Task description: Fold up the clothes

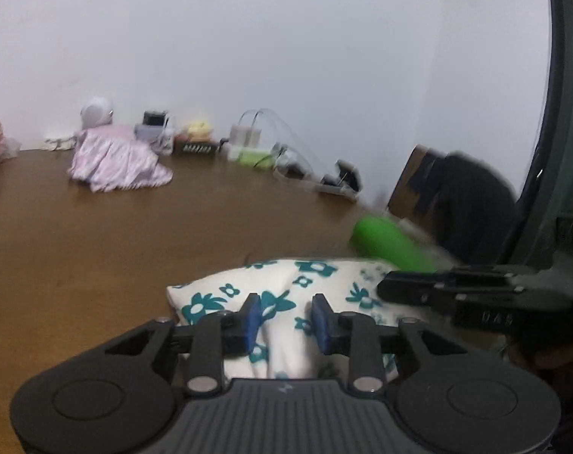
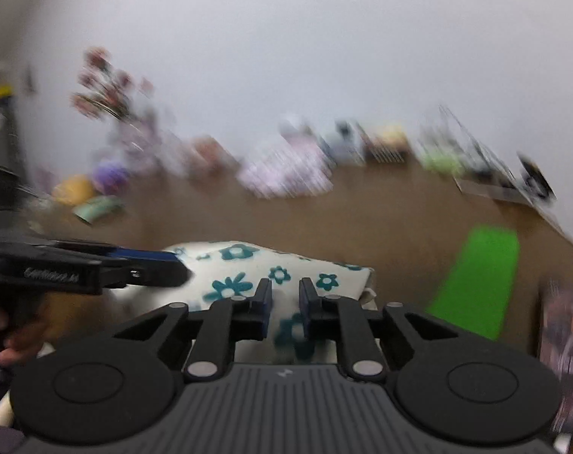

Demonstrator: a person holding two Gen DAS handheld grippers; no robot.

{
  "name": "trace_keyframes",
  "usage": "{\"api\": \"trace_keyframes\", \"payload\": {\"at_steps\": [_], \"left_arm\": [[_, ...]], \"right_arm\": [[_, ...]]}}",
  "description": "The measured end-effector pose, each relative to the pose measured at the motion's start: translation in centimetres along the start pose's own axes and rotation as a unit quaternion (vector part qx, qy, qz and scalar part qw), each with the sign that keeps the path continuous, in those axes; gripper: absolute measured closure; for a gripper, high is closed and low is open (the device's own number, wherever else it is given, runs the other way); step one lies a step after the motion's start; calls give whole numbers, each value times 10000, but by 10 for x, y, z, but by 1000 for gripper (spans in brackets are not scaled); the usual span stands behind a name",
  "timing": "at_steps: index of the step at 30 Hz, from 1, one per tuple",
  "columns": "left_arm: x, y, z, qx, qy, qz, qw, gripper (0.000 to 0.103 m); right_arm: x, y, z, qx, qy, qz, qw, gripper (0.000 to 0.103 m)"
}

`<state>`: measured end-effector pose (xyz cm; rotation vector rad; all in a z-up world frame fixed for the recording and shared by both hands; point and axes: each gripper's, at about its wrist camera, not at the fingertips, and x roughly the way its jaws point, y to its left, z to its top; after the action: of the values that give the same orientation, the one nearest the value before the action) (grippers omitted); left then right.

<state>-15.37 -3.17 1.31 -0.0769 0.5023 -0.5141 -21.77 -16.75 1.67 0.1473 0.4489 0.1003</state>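
Spread jaws on the left gripper (image 1: 285,316), blue pads apart, with the floral garment (image 1: 316,283) bunched between and below them; whether cloth is actually caught, not clear, since the pads stand off from the fabric ridge rising in the gap. Spread jaws on the right gripper (image 2: 285,302) too, a narrower gap, floral cloth under and between the fingers, nothing visibly pinched.

Just ahead of both sets of jaws: white cloth with teal flowers, lying as a compact, plump, roughly rectangular bundle on the brown table (image 1: 97,234), edges rounded over, one short end to the left of the left jaws, the other end beside the right jaws. In the right wrist view, the left gripper in from the left side, resting at the bundle's far left edge.

Beyond the jaws to the right: a green bottle (image 1: 390,244) lying near the cloth. Further off, a pink striped garment (image 1: 116,162) heaped by the wall, amid clutter too blurred to name.

Judged from the bundle's shape: either mid-fold, with one more doubling to come, or folded and just being let go. Fits both. If another fold is due, calls for pinching matching corners at one end, both sides level, and carrying them over without dragging the layers beneath.
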Motion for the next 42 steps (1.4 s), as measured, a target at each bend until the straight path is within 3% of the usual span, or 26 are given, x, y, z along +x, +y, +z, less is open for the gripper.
{"api": "trace_keyframes", "payload": {"at_steps": [6,8,9,11,12,13,15,17,20,21,23,25,36,38,39,40,41,42], "left_arm": [[-8,19,6,-504,39,-233,9985,71],[-14,32,10,-922,-40,-173,9956,67],[-17,38,12,-1142,-84,-134,9933,62],[-25,44,13,-1377,-225,185,9901,26],[-28,45,14,-1429,-301,271,9889,24],[-28,46,14,-1460,-320,238,9885,26],[-23,49,14,-1584,-175,18,9872,43],[-15,51,13,-1733,48,-120,9848,81],[-7,54,9,-1885,201,-183,9817,96],[-8,55,10,-1881,192,-231,9817,96],[-12,55,12,-1817,177,-283,9828,97],[-15,55,13,-1693,175,-247,9851,98],[-27,54,18,-1263,143,-218,9917,95],[-29,54,19,-1256,138,-175,9918,84],[-31,54,19,-1303,83,-159,9913,77],[-34,55,19,-1351,28,-143,9907,58],[-36,55,19,-1398,-26,-127,9901,45],[-37,56,20,-1469,-69,-177,9890,43]], "right_arm": [[4,-5,0,25,73,67,9999,88],[0,-7,-2,78,19,143,9999,88],[-3,-8,-3,123,-22,191,9997,88],[-10,-8,-6,231,-121,216,9994,86],[-15,-9,-6,297,-195,219,9991,84],[-20,-9,-6,349,-270,207,9988,81],[-29,-11,-7,411,-388,149,9983,73],[-37,-14,-9,415,-439,59,9982,64],[-42,-18,-13,445,-320,25,9985,60],[-42,-19,-16,469,-263,47,9985,60],[-39,-20,-20,490,-145,178,9985,81],[-37,-19,-18,399,-54,247,9989,89],[-36,-23,-14,232,89,406,9989,90],[-37,-25,-14,266,58,374,9989,85],[-39,-25,-13,288,12,333,9990,77],[-40,-26,-13,310,-33,292,9991,68],[-41,-25,-12,323,-93,273,9991,66],[-41,-25,-10,333,-159,265,9990,65]]}}
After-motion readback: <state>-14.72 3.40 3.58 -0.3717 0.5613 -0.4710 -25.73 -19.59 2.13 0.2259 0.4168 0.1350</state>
